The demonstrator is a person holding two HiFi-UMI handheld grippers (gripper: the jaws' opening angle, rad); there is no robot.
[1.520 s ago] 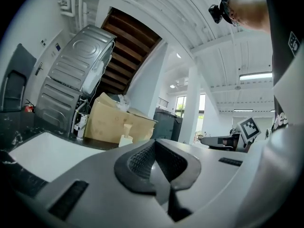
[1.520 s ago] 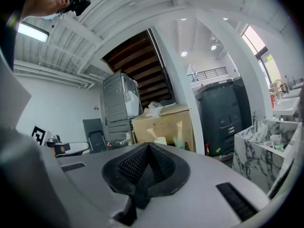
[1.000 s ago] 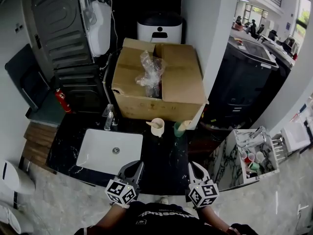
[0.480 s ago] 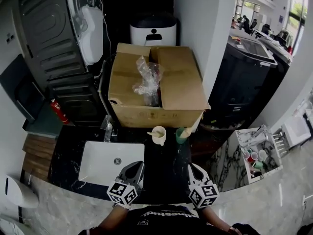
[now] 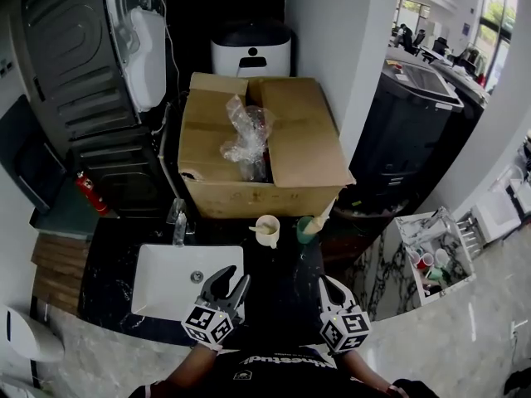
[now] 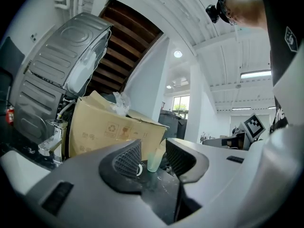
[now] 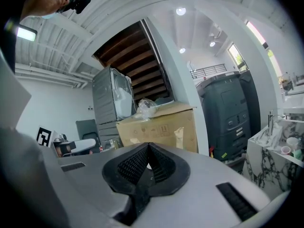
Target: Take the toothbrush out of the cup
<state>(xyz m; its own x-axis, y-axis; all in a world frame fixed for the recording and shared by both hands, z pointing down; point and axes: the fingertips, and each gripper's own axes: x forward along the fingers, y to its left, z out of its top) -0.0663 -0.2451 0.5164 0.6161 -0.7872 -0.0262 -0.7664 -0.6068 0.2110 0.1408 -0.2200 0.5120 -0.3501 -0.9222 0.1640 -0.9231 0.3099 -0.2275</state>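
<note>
Still nothing done: the toothbrush [image 5: 319,216] is sitting in the green cup [image 5: 304,231] at the back of the surface [image 5: 278,280], well apart from both tools. The left hand-held gripper [image 5: 228,279] has just been opening its jaws, which were together earlier and are holding nothing. The right hand-held gripper [image 5: 326,282] is staying pinched together, empty.

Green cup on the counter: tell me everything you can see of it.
The green cup is a translucent pale-green tumbler, plastic by its look. It stands upright on the dark counter, close in front of the cardboard box and to the right of the white mug, with a gap between them. A pale toothbrush stands in it, leaning out over its rim to the upper right.
</note>
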